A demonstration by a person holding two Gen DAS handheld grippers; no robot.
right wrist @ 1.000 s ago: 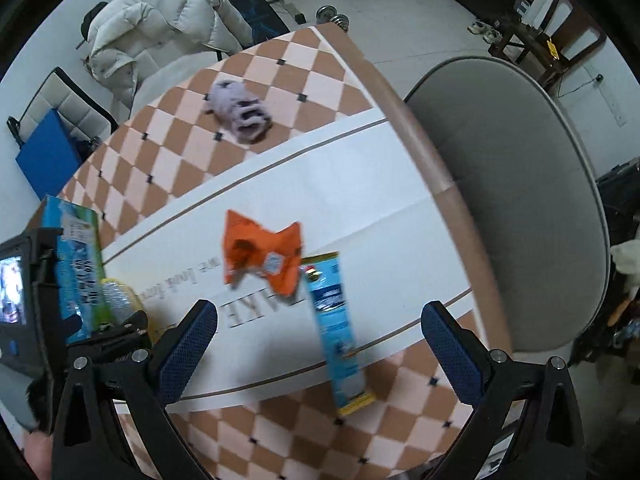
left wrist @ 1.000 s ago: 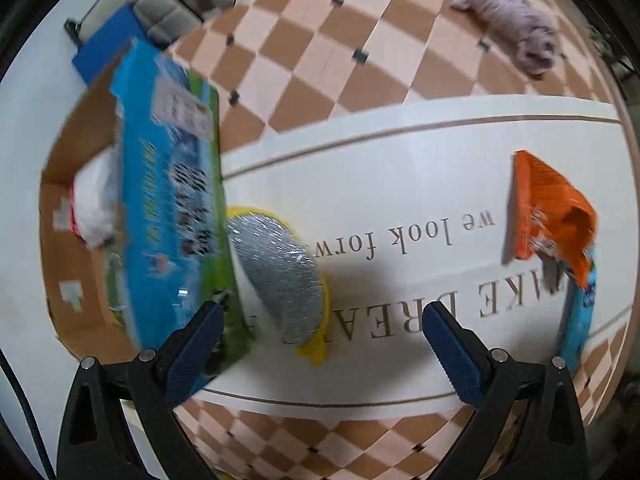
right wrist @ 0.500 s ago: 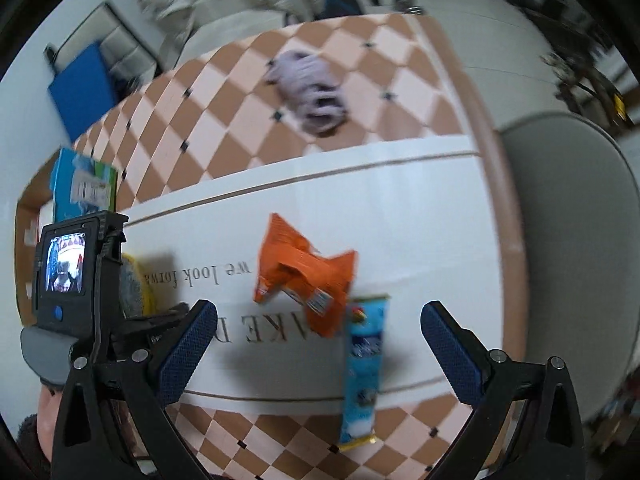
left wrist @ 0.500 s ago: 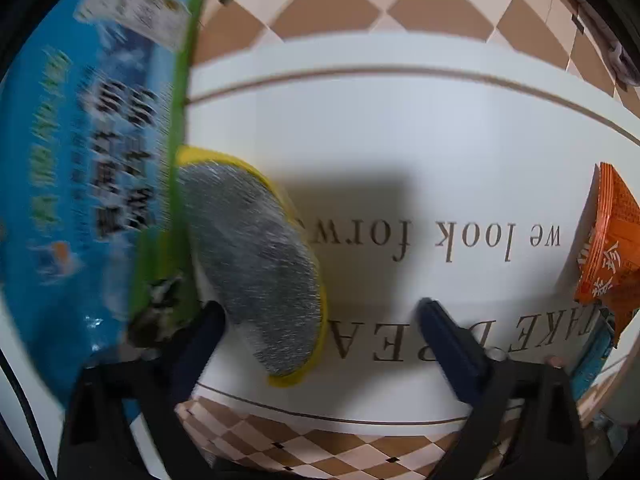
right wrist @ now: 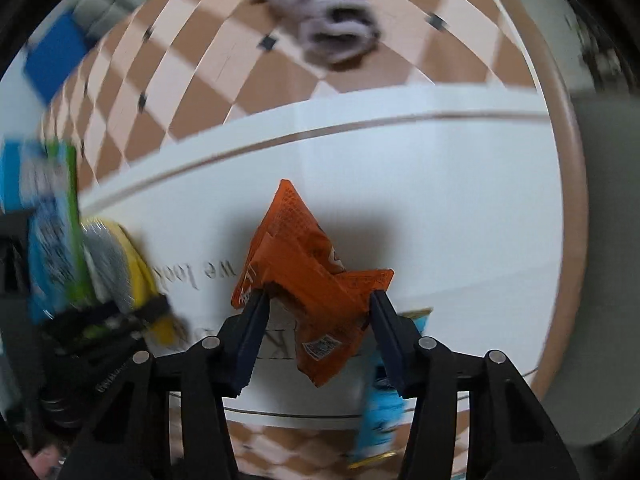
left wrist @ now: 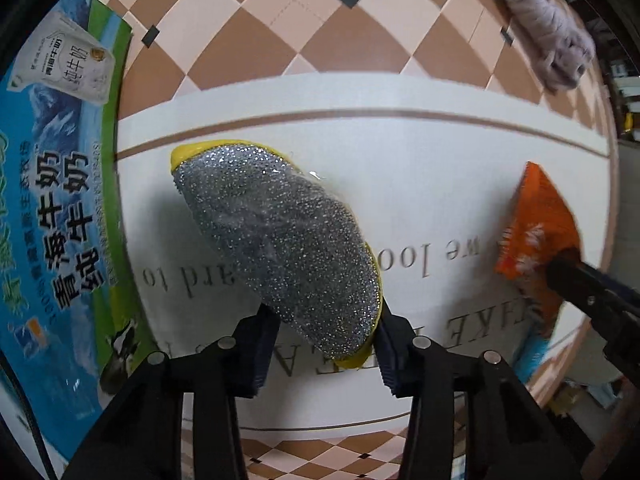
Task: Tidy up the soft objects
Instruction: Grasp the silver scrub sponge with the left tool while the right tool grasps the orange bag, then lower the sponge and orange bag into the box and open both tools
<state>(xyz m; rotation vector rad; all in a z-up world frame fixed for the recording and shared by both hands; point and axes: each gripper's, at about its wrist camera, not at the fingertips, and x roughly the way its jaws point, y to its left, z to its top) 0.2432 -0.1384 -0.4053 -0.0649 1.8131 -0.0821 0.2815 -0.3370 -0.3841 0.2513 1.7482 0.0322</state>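
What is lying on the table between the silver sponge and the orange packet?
Nothing. In the left wrist view, only bare white tablecloth with printed lettering separates the sponge from the orange packet.

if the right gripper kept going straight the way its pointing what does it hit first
The orange snack packet, which already sits between the right gripper fingers. Past it the line runs over the white table mat toward the grey knitted cloth, though depth is hard to judge through the fisheye.
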